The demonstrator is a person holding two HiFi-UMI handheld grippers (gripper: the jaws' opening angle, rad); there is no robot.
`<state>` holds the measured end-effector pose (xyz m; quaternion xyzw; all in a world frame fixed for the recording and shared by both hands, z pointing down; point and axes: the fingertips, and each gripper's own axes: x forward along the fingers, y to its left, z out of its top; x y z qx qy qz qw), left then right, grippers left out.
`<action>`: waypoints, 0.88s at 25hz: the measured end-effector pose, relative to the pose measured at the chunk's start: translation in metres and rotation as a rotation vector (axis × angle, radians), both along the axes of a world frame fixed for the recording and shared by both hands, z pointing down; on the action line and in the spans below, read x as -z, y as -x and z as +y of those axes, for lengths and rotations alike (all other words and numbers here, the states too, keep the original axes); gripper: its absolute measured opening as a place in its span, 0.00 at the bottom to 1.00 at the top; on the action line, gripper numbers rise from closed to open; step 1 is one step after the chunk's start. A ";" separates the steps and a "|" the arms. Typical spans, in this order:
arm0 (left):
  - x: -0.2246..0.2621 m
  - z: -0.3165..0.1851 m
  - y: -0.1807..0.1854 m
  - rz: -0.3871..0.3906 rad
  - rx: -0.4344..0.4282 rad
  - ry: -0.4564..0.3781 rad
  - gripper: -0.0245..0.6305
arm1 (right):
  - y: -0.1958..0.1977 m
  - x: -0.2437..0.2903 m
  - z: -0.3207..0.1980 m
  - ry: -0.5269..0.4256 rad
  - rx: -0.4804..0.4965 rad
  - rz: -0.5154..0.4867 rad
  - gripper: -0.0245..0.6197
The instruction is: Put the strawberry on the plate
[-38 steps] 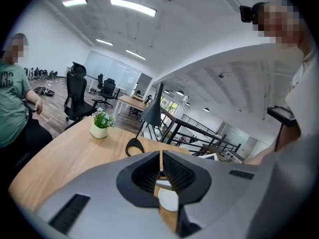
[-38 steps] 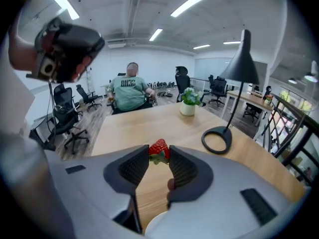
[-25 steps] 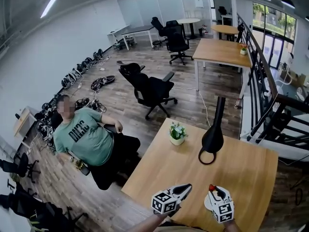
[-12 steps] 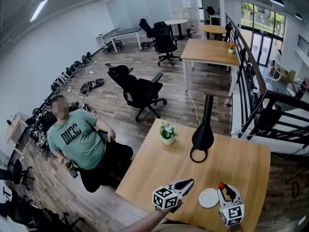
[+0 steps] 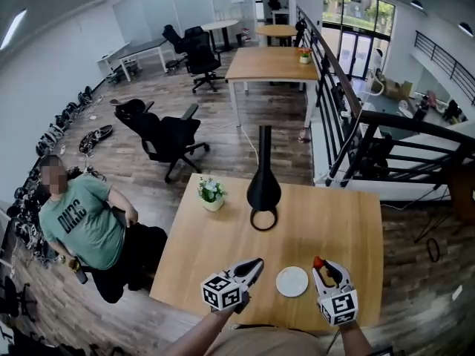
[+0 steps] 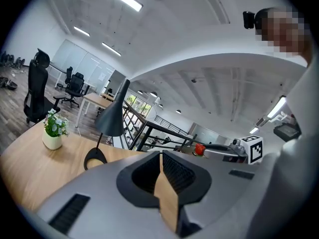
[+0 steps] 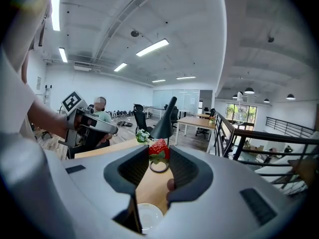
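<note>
Only one bit of lettering I can catch: big dark block capitals across the green T-shirt (image 5: 74,217) of the seated person (image 5: 100,236). They read something like "DICC", though I can't swear to the second letter. The left cube (image 5: 223,294) on my left gripper (image 5: 254,262) and the right cube (image 5: 338,307) on my right gripper (image 5: 322,267) carry black-and-white square code markers. Those are patterns only, with no letters or numbers.

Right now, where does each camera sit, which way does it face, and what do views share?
Head view: on the person's head, steeply down at the table; forearms, left gripper, right gripper, plate.
Left gripper view: on the left gripper, along its shut jaws toward the lamp; right gripper at right.
Right gripper view: on the right gripper, along jaws clamping the strawberry; left gripper at left.
Shared: all three show the lamp.
</note>
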<state>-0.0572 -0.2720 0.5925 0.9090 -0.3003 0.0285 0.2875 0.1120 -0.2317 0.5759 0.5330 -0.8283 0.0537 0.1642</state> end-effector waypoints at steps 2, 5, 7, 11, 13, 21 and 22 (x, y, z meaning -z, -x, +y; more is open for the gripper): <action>-0.003 -0.003 0.004 -0.010 0.000 -0.002 0.04 | 0.003 -0.004 0.000 0.005 0.001 0.004 0.24; -0.014 -0.003 0.003 -0.025 -0.016 0.006 0.04 | 0.003 -0.016 0.005 0.028 -0.004 0.019 0.24; -0.021 0.000 0.001 -0.038 -0.030 0.011 0.04 | 0.002 -0.027 0.010 0.050 -0.005 0.029 0.24; -0.029 0.003 -0.003 -0.073 -0.042 0.015 0.04 | 0.001 -0.051 0.012 0.096 0.006 0.046 0.24; -0.036 0.005 -0.005 -0.093 -0.050 0.021 0.04 | 0.003 -0.068 0.014 0.127 0.012 0.055 0.24; -0.069 0.015 -0.005 -0.167 -0.061 0.060 0.04 | 0.008 -0.158 0.022 0.301 0.061 0.132 0.24; -0.072 0.017 -0.005 -0.173 -0.059 0.064 0.04 | 0.009 -0.169 0.023 0.320 0.070 0.138 0.24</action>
